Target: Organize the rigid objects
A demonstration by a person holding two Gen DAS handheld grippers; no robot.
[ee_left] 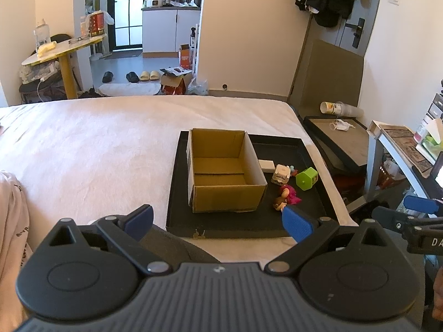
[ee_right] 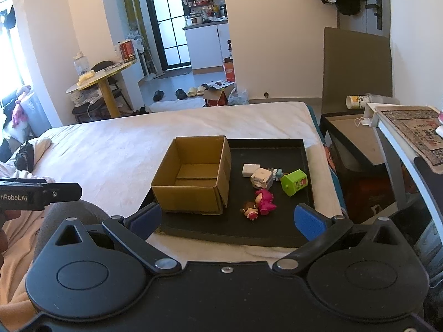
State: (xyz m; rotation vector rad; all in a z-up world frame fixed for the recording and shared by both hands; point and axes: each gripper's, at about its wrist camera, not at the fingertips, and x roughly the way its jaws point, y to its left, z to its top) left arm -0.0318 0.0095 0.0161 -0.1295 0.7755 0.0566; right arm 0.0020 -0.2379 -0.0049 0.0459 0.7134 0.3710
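open brown cardboard box (ee_right: 193, 177) sits empty on black tray (ee_right: 277, 238), ready for toys | pink plastic toy (ee_right: 265, 197) waits beside it | left gripper (ee_left: 218, 221) and right gripper (ee_right: 227, 220) both spread apart, holding nothing

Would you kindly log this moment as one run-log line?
left gripper: open, empty | right gripper: open, empty | cardboard box: empty, on black tray | toys: loose beside box
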